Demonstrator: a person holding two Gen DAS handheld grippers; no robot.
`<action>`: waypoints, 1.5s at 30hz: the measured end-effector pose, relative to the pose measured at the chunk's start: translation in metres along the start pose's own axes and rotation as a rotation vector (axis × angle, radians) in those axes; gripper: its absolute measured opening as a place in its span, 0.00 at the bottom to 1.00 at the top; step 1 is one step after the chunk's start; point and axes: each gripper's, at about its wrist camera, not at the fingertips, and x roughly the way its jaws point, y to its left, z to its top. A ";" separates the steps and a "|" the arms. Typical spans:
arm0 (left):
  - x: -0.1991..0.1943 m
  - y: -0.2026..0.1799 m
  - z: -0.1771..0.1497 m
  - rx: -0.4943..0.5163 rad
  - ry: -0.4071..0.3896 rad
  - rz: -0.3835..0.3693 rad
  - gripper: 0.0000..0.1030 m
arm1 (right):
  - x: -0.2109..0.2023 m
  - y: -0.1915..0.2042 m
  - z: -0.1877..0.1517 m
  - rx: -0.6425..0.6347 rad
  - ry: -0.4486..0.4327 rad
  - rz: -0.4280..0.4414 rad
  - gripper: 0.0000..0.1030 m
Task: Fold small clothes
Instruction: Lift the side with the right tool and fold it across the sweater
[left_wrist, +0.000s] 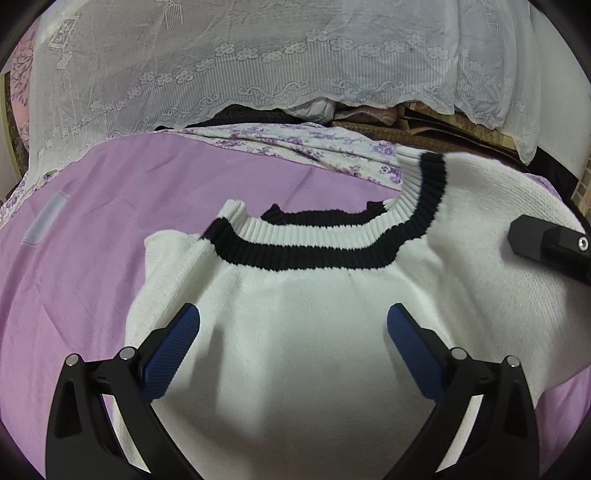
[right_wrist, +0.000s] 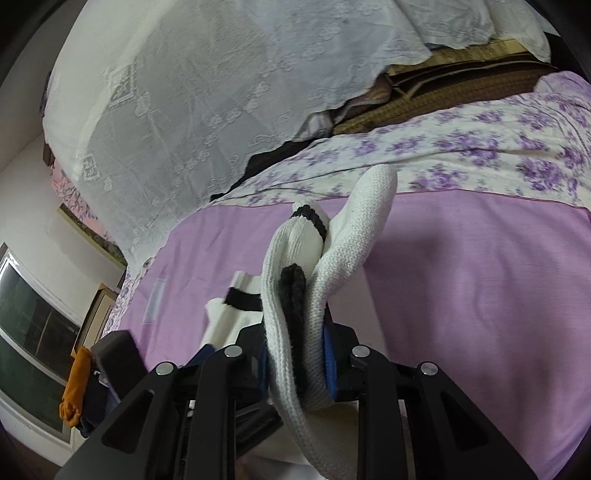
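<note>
Sweater (left_wrist: 314, 325), small white knit with a black and white ribbed collar (left_wrist: 317, 240), lies on the bed on a plain lilac sheet (left_wrist: 74, 258). From my left wrist view, left tool (left_wrist: 293, 326) is released, jaws spread wide, blue pads (left_wrist: 171, 354) either side of the chest panel just below the collar. I can't tell if the pads touch the knit or hover just above it. Collar points away from me toward the head of the bed. Sweater's right part is lifted and pulled up, collar curving upward on that side.

Right tool (right_wrist: 297, 354) is clenched on a bunched fold of the sweater (right_wrist: 295, 332); white knit with a black rib edge sandwiched between the blue pads (right_wrist: 330, 363). Cloth rises from the jaws and flops over in a loop above the sheet (right_wrist: 480, 277). The right tool's black body (left_wrist: 550, 243) shows at the right edge of my left view, over the sweater's raised side.

Behind the lilac sheet is a floral purple-on-white bedspread (right_wrist: 480, 147), then a white lace cover (left_wrist: 258, 55) draped over piled things. Right view also shows a window (right_wrist: 33, 332) at far left, something orange (right_wrist: 75, 387) near it, and part of the left tool's dark body (right_wrist: 118, 354) low left
</note>
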 end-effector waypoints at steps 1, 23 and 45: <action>0.000 0.002 0.002 -0.002 -0.001 -0.002 0.96 | 0.002 0.008 -0.001 -0.006 0.004 0.004 0.23; -0.012 0.113 0.013 -0.113 -0.035 0.101 0.96 | 0.073 0.120 -0.023 -0.064 0.029 0.016 0.23; -0.019 0.178 -0.032 -0.224 0.092 0.166 0.96 | 0.096 0.141 -0.063 -0.147 0.168 0.152 0.46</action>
